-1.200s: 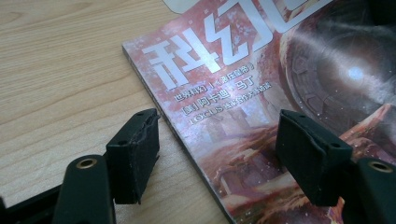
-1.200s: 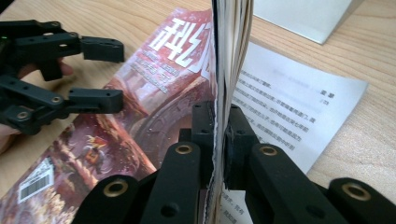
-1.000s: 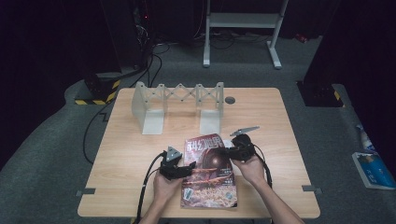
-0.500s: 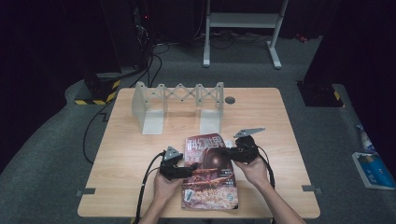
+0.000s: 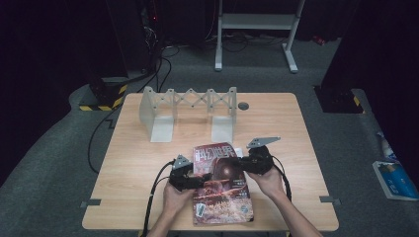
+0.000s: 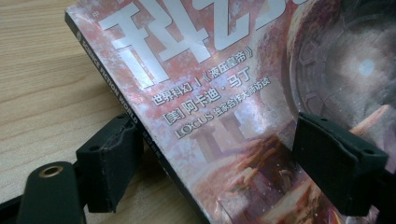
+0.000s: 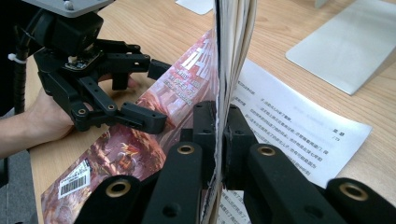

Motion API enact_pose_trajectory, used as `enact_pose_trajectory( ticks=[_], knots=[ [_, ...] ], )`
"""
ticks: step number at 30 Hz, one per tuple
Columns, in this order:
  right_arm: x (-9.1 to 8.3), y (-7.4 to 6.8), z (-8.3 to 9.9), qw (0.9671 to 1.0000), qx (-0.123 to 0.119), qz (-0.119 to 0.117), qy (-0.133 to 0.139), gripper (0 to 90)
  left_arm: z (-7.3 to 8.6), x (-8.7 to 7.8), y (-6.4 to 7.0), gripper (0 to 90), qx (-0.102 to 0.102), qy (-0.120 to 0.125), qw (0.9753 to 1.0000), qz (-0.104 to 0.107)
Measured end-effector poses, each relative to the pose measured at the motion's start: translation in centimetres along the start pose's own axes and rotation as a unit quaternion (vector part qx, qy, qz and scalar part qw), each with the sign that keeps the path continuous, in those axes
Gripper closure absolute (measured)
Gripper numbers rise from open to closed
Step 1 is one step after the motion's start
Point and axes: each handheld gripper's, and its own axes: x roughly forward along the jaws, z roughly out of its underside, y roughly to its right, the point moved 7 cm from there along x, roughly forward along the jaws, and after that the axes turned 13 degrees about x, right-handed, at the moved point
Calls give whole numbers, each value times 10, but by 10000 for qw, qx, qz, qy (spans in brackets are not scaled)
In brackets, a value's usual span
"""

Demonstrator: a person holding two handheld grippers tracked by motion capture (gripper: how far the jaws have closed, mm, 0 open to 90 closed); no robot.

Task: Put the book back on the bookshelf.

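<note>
The glossy red-brown paperback magazine with large white lettering on its cover (image 5: 221,182) lies on the pale wooden bench (image 5: 138,163) in the lower middle of the high view, its long axis running from the near edge toward the far side, the title end pointing up the frame toward the grey metal expanding book rack (image 5: 190,111) and tipped slightly to the right. Compared with half a second ago, the magazine sits in much the same spot and both hands remain at its sides; the grey plate on the right tongs has shifted a little. In the right gripper view the cover and some pages (image 7: 233,56) stand upright on edge, lifted off a printed white inner page (image 7: 299,126) that lies flat on the bench. The right tongs (image 5: 245,161) are pressed together on that raised sheaf at the magazine's right edge, pinching it between the black pads (image 7: 205,126). The left tongs (image 5: 200,180), at the magazine's left edge near mid-frame, are spread: in the left gripper view one black pad (image 6: 109,163) rests beside the dark spine on the wood and the other (image 6: 338,168) sits over the cover, the spine (image 6: 121,116) passing between them. A white barcode label (image 7: 74,179) marks the cover's near corner.
</note>
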Motion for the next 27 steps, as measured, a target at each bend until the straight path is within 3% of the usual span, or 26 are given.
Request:
enact_pose_trajectory(
  ticks=[11, 19, 27],
  knots=[
    [6, 11, 6, 9999, 107, -6, -17, 861, 2, -3, -1, 243, -123, -100, 9999, 47],
    [15, 25, 14, 9994, 276, 122, -175, 860, 3, -3, 0, 338, 141, -188, 9997, -84],
    [22, 32, 20, 9987, 345, 253, -272, 858, 4, -2, 1, 436, 187, -249, 9995, -74]
  ],
)
